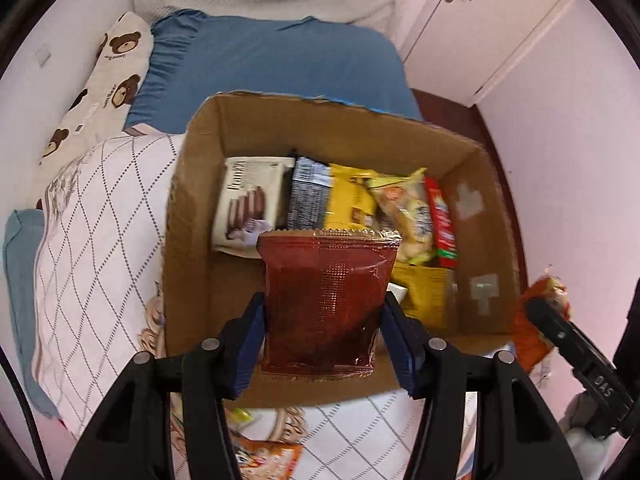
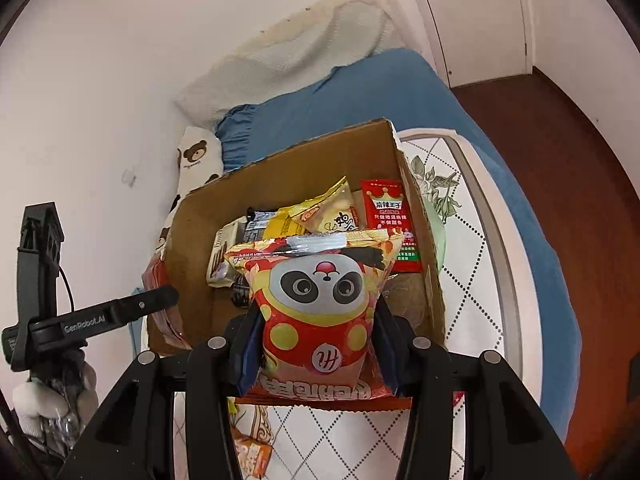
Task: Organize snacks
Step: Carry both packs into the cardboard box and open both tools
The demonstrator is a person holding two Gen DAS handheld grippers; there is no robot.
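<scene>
Your left hand-held gripper (image 1: 322, 336) is pinching a red pouch (image 1: 326, 304) by its sides over the box (image 1: 192, 184); your right hand-held gripper (image 2: 316, 344) is squeezing the panda bag (image 2: 320, 300) at the box's 6 o'clock. Both are probably light, crinkly, slippery.

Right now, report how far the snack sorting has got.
Done: several packets stand in a row inside the box. In hand: the left gripper holds a dark red packet over the box; the right gripper holds a panda bag. Left: an orange packet lies on the bed outside the box.
</scene>
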